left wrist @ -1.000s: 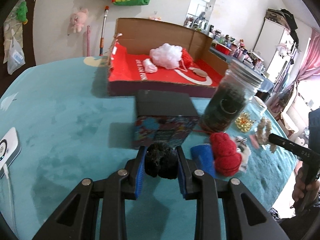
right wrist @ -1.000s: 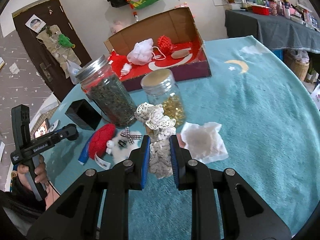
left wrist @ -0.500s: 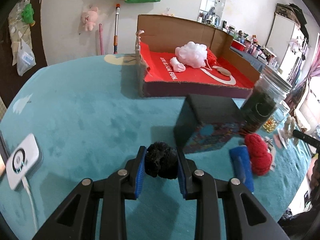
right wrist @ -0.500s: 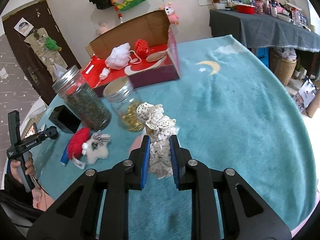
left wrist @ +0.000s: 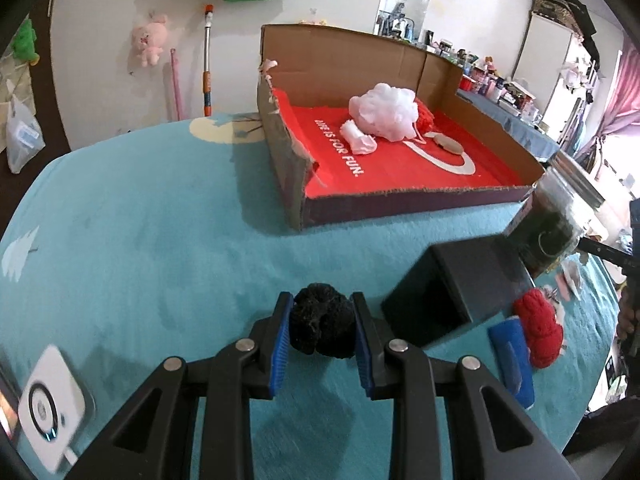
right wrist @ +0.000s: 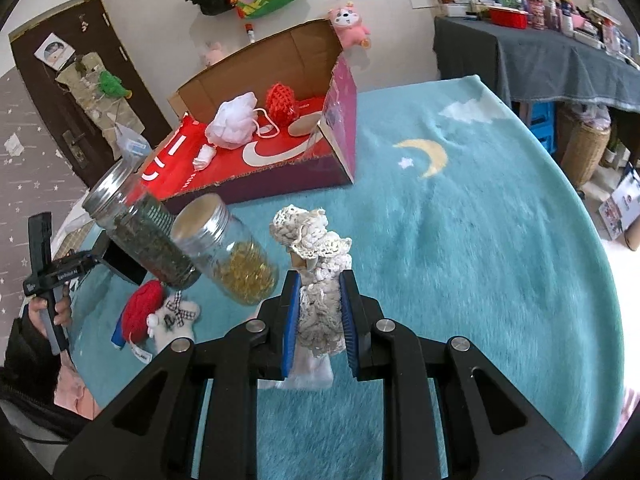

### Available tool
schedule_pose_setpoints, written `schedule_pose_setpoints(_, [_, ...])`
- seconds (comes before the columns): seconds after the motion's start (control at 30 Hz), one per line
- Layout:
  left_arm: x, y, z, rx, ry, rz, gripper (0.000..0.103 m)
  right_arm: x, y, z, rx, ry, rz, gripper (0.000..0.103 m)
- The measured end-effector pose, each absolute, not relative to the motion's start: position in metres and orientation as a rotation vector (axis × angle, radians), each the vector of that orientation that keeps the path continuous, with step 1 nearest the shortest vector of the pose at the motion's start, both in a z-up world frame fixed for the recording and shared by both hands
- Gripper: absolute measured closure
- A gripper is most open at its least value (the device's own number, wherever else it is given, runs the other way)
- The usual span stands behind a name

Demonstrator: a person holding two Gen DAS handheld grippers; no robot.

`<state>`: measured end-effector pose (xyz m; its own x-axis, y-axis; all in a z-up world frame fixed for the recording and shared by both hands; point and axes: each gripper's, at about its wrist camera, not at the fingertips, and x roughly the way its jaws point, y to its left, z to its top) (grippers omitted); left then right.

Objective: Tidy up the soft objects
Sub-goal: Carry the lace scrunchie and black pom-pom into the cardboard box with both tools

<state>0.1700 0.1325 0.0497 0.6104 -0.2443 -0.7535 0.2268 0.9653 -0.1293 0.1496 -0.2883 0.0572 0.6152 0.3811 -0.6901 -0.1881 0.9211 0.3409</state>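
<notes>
1. Two grippers each hold something soft above the teal blanket [right wrist: 480, 240].
2. The left gripper [left wrist: 322, 330] is clamped on a black pom-pom [left wrist: 322, 326], beside a black box [left wrist: 452, 288].
3. The right gripper [right wrist: 320, 312] is clamped on a cream crochet doll [right wrist: 316, 272], near two jars [right wrist: 224, 248].
4. The cardboard box [left wrist: 360, 64] behind holds a white bath puff [left wrist: 384, 114] and a red knitted piece [right wrist: 282, 102].

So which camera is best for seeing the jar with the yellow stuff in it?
The right wrist view. There the jar with the yellow stuff shows whole: silver lid, clear glass and golden contents, beside the dark-filled jar. In the left wrist view I cannot make it out; only the dark-filled jar shows at the right edge.
</notes>
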Motion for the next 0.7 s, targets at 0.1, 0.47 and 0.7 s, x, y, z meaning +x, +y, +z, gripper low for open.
schedule_pose_setpoints(0.1, [0.177, 0.134, 0.053, -0.003, 0.870, -0.298, 0.073, 0.161, -0.288, 0.060, 0.233, 0.846, 0.366, 0.084])
schedule_pose_setpoints(0.47, [0.201, 0.127, 0.063, 0.021, 0.881, -0.398, 0.073, 0.198, -0.273, 0.075, 0.114, 0.843, 0.483, 0.084])
schedule_pose_setpoints(0.7, [0.213, 0.120, 0.069, 0.052, 0.879, -0.420, 0.073, 0.213, -0.264, 0.082, 0.095, 0.841, 0.533, 0.084])
